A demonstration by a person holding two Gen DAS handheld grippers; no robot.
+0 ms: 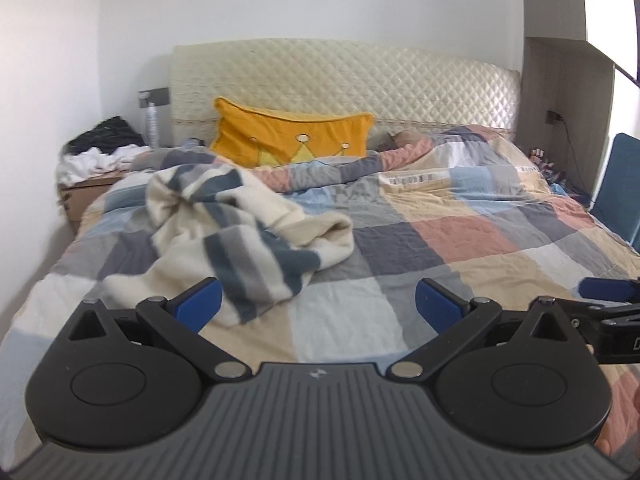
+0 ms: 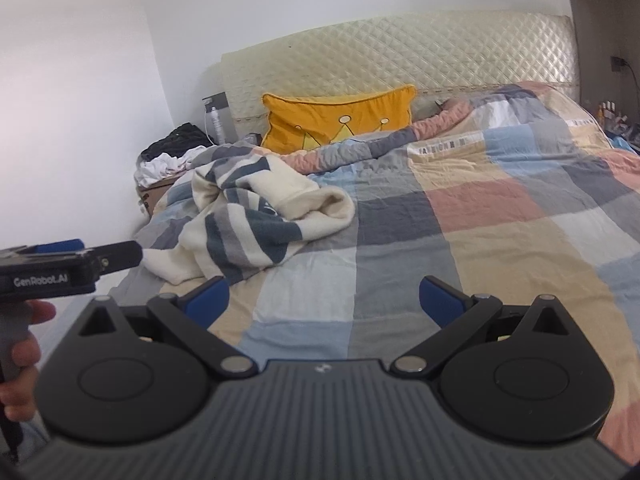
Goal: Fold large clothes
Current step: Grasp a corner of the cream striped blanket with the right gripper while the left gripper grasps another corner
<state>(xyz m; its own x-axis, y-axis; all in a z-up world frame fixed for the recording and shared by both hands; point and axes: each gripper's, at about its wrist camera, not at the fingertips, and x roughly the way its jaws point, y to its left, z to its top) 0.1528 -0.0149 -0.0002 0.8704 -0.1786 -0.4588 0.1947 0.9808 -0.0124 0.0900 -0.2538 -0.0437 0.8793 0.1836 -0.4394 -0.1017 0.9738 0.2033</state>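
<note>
L wrist: both tongs (image 1: 319, 302) (image 2: 324, 300) apart, empty; striped garment (image 1: 236, 232) crumpled, blurry, shape unclear.

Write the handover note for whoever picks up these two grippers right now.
Left gripper: open, empty, held above the near part of the bed.
Right gripper: open, empty, beside the left one.
Striped garment: cream with blue and grey stripes, lying crumpled on the checked quilt, left of centre, ahead of the left gripper. Yellow cushion stands against the headboard behind it.
Done: nothing visible; the garment is unfolded and ungripped.
Left: grasp it, spread it flat on the quilt, then fold it.
</note>
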